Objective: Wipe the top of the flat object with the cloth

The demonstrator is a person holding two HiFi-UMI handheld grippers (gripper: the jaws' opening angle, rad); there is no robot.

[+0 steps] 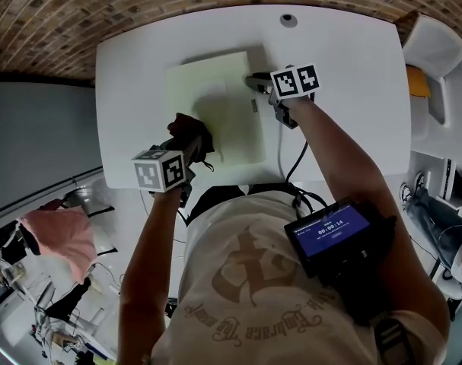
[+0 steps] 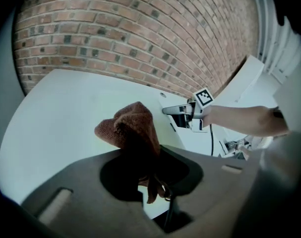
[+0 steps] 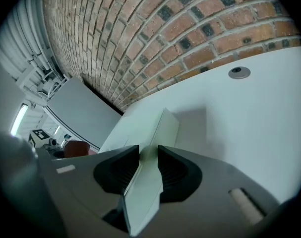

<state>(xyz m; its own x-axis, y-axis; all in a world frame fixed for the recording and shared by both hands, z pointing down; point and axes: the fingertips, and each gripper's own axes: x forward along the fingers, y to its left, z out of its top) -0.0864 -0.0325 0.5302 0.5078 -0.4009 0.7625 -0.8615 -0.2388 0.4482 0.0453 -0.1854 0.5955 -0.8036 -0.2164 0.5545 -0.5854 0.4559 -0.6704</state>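
A pale green flat board (image 1: 215, 105) lies on the white table (image 1: 345, 67). My right gripper (image 1: 255, 83) is shut on the board's right edge; in the right gripper view the thin edge (image 3: 155, 133) runs between the two dark pads of that gripper (image 3: 148, 155). My left gripper (image 1: 189, 144) is shut on a bunched dark red-brown cloth (image 1: 189, 130), held over the board's near left corner. In the left gripper view the cloth (image 2: 133, 128) stands up out of the gripper (image 2: 149, 165), with a loose end hanging below. Whether the cloth touches the board I cannot tell.
A round grey grommet (image 1: 288, 20) sits near the table's far edge, with a brick wall behind. A black cable (image 1: 280, 154) runs across the table near the board's right side. A white chair (image 1: 432, 48) stands at right; a pink cloth (image 1: 63, 238) lies at lower left.
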